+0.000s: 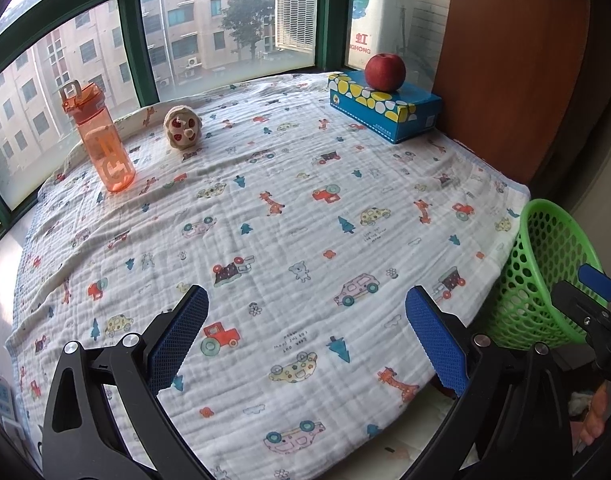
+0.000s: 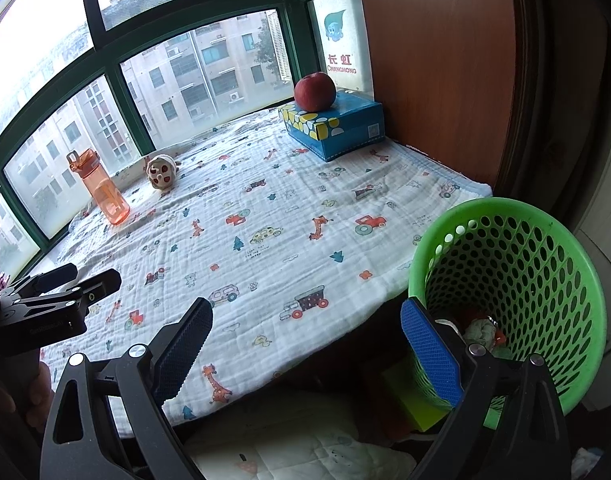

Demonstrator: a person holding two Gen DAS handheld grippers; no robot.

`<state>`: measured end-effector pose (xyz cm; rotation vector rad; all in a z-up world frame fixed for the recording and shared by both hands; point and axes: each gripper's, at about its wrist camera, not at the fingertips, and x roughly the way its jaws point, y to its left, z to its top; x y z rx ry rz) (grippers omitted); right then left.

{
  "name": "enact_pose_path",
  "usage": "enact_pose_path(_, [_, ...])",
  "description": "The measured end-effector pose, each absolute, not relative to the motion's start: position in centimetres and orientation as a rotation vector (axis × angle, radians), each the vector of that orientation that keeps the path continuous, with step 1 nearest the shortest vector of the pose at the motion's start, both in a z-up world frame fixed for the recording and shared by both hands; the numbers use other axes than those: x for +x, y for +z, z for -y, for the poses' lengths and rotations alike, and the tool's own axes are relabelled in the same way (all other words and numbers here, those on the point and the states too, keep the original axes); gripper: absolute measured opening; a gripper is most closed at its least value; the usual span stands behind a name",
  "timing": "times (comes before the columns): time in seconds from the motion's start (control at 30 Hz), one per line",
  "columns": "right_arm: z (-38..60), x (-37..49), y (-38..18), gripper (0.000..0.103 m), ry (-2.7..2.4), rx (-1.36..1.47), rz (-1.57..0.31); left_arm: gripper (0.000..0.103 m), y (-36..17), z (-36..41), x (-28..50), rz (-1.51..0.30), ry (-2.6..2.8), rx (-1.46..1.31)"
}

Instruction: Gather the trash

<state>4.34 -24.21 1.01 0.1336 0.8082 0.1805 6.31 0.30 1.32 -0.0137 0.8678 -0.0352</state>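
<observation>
A green mesh basket (image 2: 537, 280) stands at the table's right front edge and holds crumpled trash (image 2: 481, 330); it also shows in the left wrist view (image 1: 545, 272). My right gripper (image 2: 305, 354) is open and empty, its right finger beside the basket's rim. My left gripper (image 1: 305, 336) is open and empty above the front of the patterned cloth (image 1: 265, 220). The right gripper's tip shows at the right edge of the left wrist view (image 1: 593, 300); the left gripper shows at the left of the right wrist view (image 2: 57, 288).
An orange bottle (image 1: 101, 140) stands at the back left, a small plush toy (image 1: 183, 126) beside it. A red apple (image 1: 385, 72) rests on a blue tissue box (image 1: 385, 108) at the back right. A wooden panel (image 1: 513, 60) bounds the right side; windows run behind.
</observation>
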Motion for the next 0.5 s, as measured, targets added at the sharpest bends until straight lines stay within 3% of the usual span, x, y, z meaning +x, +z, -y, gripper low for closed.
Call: enact_pose_path(0.5, [24.23, 4.25, 0.69, 0.092, 0.182, 0.136, -0.812, 0.097, 1.07, -0.24, 6.33, -0.878, -0.021, -0.014])
